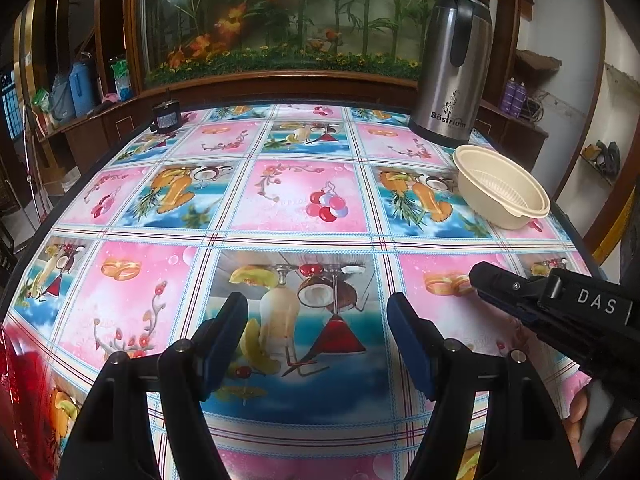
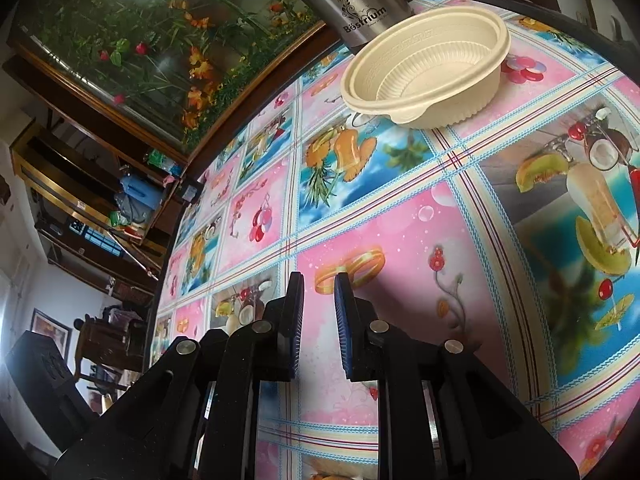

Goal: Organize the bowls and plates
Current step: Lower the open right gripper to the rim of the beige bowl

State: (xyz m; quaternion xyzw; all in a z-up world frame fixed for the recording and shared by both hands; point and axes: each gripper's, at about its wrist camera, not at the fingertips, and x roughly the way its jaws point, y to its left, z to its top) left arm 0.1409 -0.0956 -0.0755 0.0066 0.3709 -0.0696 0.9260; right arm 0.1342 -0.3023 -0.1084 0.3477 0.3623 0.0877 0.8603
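Note:
Two cream plastic bowls (image 1: 502,188) sit nested together near the table's far right edge, just in front of a steel flask; in the right wrist view the nested bowls (image 2: 424,68) show two stacked rims. My left gripper (image 1: 316,304) hovers open over the patterned tablecloth with nothing between its fingers. My right gripper (image 2: 318,282) has its pads drawn close together with only a thin gap and nothing in it. It also shows at the right of the left wrist view as a black body (image 1: 560,304), well short of the bowls.
A tall steel flask (image 1: 452,68) stands at the back right, right behind the bowls. A small black device (image 1: 166,116) sits at the back left corner. Something red and shiny (image 1: 20,380) lies at the near left edge. A glass case of artificial flowers (image 1: 280,20) backs the table.

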